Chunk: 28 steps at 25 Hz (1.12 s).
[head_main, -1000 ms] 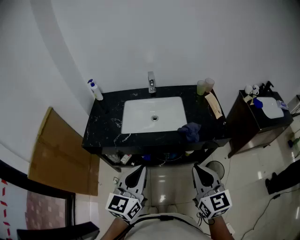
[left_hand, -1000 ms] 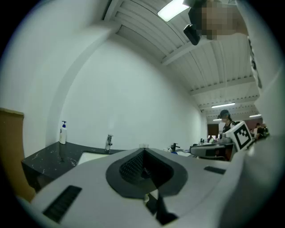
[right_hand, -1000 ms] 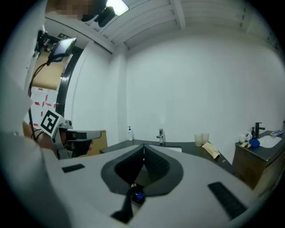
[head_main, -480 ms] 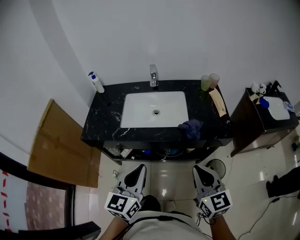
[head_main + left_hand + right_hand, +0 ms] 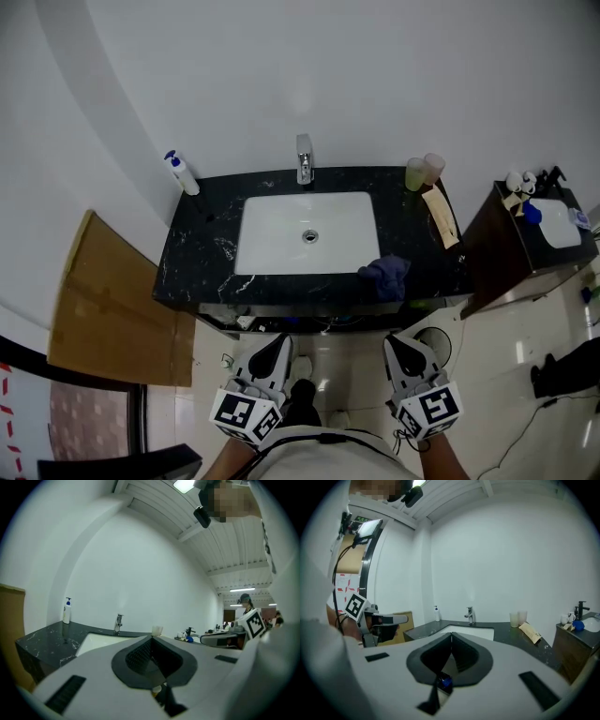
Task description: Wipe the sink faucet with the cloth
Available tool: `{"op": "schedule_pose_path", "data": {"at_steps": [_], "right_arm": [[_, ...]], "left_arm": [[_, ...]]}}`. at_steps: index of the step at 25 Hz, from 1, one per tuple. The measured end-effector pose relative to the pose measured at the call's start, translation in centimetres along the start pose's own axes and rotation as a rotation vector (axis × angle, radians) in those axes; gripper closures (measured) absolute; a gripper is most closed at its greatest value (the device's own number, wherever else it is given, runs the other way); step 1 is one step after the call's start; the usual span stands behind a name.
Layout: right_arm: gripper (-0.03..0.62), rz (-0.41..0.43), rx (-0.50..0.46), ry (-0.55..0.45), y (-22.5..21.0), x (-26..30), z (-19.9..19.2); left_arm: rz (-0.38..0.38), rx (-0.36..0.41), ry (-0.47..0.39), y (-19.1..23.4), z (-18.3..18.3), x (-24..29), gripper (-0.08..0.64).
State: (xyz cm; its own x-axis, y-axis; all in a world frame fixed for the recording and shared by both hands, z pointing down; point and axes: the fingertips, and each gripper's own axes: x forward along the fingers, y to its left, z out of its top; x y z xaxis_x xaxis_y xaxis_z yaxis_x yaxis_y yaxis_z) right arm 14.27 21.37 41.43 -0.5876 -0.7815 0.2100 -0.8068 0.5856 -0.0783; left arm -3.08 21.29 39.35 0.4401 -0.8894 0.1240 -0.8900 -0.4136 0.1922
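A chrome faucet (image 5: 304, 157) stands at the back of the white sink (image 5: 264, 246) set in a black marble counter (image 5: 202, 251). A crumpled blue cloth (image 5: 386, 275) lies on the counter's front edge, right of the basin. My left gripper (image 5: 275, 346) and right gripper (image 5: 402, 345) hover side by side over the floor, short of the counter, both shut and empty. The faucet (image 5: 118, 622) shows far ahead in the left gripper view and the faucet (image 5: 470, 615) in the right gripper view. The cloth is hidden in both gripper views.
A soap bottle (image 5: 177, 172) stands at the counter's back left, two cups (image 5: 424, 171) at the back right, with a brown packet (image 5: 441, 214) beside them. A dark side cabinet (image 5: 525, 246) with small items stands to the right. A cardboard sheet (image 5: 105, 306) leans at the left.
The whole view has shifted toward the counter: the sink sits lower and nearer in the head view. Both grippers stay shut and side by side.
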Motion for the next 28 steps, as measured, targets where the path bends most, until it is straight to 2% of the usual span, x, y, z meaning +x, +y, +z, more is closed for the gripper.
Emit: {"op": "schedule_pose_path", "data": {"at_steps": [7,12,15,21,28], "right_arm": [[0.588,-0.028,-0.003,0.018,-1.4,8.3,2.0],[0.588,-0.076,0.008,0.01,-2.8,13.9,4.0],[0.588,-0.098,0.003,0.012,-3.2,16.5,4.7],[0.588,-0.14,0.009,0.018,-3.6,20.0,5.5],[0.588,-0.139,0.017,0.047,-3.5,21.4,4.8]], "left_arm": [[-0.094,-0.003,0.011,5.6,2.1,7.3,0.56],[-0.192,0.013,0.017,8.8,2.8,11.6,0.56],[-0.214,0.012,0.026,10.9,4.0,13.7,0.56],[-0.288,0.006,0.016,13.5,4.9,16.3,0.56],[-0.314,-0.016,0.03,14.0,3.8,17.8,0.56]]}}
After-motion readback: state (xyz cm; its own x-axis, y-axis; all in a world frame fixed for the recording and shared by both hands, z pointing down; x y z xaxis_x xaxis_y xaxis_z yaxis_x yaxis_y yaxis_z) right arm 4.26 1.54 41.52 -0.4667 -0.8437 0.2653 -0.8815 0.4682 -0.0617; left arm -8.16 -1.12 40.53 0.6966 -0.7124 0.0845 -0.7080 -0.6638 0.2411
